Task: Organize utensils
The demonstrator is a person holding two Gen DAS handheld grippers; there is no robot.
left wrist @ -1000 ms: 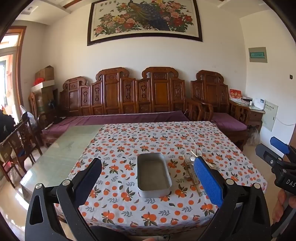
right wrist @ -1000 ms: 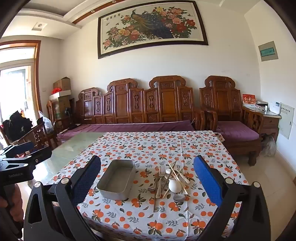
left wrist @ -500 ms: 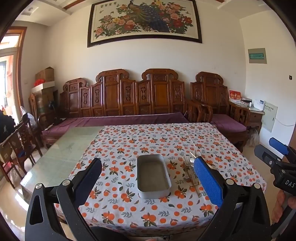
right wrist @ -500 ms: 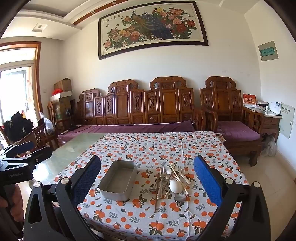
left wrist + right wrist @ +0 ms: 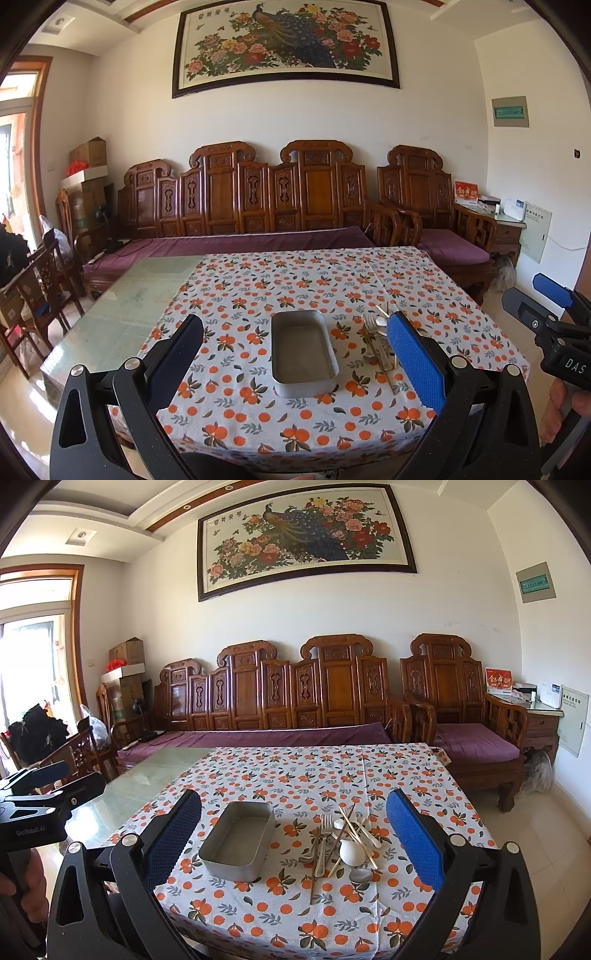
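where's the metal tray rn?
The metal tray sits empty on the orange-print tablecloth near its front edge, just left of the utensil pile in the right wrist view; neither gripper touches it.

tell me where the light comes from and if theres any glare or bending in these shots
Left wrist: daylight from the doorway, soft sheen on the glass tabletop, walls bow near the edges. Right wrist: doorway blown out white, same fisheye bowing; tray sharp.
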